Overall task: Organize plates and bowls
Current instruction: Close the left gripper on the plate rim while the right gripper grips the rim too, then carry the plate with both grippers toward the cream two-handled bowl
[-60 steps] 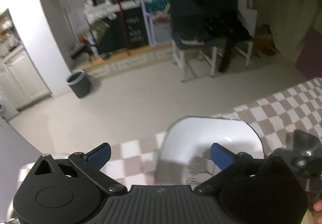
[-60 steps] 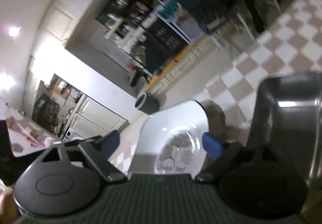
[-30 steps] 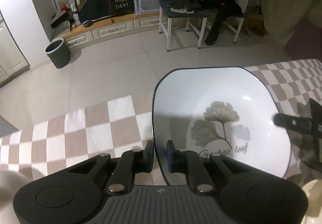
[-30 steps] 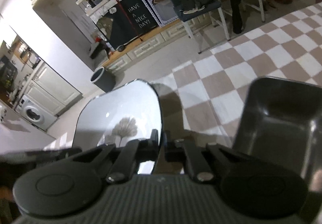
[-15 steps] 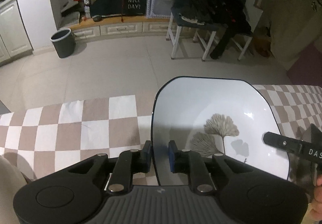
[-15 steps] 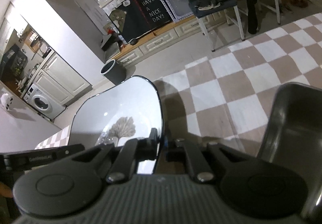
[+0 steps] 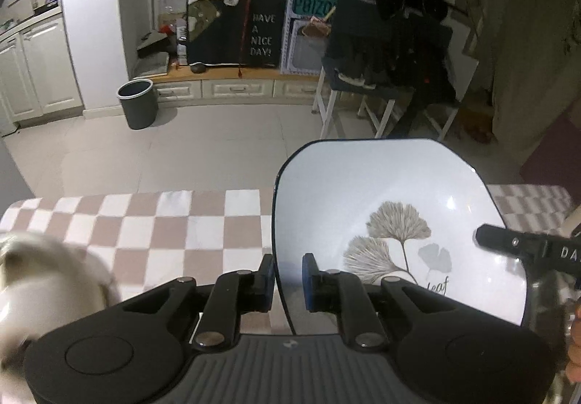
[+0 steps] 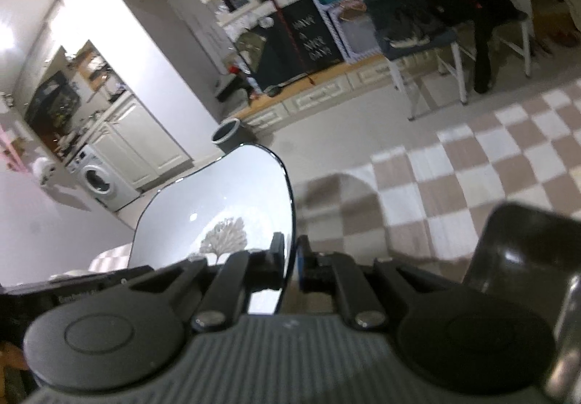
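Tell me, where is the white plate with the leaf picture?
The white plate is held between both claws over the checkered table: the left claw pinches its left edge, the right claw its right edge.

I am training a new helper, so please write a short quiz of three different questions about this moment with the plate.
1. True or false: only the left gripper is clamped on the white plate.
2. What is printed on the plate?
A. leaves
B. stripes
C. fish
3. What pattern covers the tablecloth?

Key:
1. False. The right gripper also pinches the plate's rim, on the opposite edge.
2. A
3. Checkered, in brown and white squares.
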The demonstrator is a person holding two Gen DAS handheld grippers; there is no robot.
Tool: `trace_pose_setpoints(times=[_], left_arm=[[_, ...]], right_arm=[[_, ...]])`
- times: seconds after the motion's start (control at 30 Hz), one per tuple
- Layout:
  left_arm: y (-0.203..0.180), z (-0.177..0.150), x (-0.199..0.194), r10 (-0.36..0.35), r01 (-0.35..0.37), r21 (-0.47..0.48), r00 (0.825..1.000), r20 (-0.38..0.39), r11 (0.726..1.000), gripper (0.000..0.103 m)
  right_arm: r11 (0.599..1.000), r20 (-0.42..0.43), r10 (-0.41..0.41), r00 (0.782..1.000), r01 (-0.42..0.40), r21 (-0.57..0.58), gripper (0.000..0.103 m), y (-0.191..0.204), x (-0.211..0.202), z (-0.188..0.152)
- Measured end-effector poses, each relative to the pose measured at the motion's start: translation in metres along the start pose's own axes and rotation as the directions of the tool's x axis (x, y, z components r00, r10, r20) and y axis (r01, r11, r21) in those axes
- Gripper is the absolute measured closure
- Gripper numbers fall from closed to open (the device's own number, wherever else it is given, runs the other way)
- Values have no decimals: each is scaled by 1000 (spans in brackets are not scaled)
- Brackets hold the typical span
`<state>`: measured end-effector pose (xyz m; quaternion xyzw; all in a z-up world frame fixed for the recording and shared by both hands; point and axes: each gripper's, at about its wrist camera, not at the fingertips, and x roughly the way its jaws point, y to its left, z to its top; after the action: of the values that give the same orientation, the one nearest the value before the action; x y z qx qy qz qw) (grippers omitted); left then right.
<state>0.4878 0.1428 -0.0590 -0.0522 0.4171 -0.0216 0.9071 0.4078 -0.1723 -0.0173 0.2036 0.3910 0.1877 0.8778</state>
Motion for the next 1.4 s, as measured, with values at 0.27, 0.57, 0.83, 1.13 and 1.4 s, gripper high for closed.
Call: trace_pose_setpoints(times=[0.27, 0.57, 0.83, 1.13, 1.4], left_arm=[[-12, -34, -93, -15, 16, -23, 999, 51, 1000, 86], [-37, -84, -202, -50, 49, 12, 991, 123, 999, 86], [-54, -145, -265, -61, 57, 36, 988, 139, 998, 86], [-62, -209, -292, -85, 81, 35, 983, 162, 996, 86], [-66, -254, -290, -127, 122, 41, 978, 166, 992, 86]], right_arm=[[991, 11, 59, 998, -57, -121, 93, 29, -80, -13], [990, 51, 58, 997, -51, -134, 93, 44, -167, -38], [990, 61, 42, 997, -33, -138, 93, 51, -229, -89], [995, -27, 16, 1000, -18, -100, 91, 34, -249, -152], [995, -63, -5, 998, -1, -95, 91, 22, -252, -177]])
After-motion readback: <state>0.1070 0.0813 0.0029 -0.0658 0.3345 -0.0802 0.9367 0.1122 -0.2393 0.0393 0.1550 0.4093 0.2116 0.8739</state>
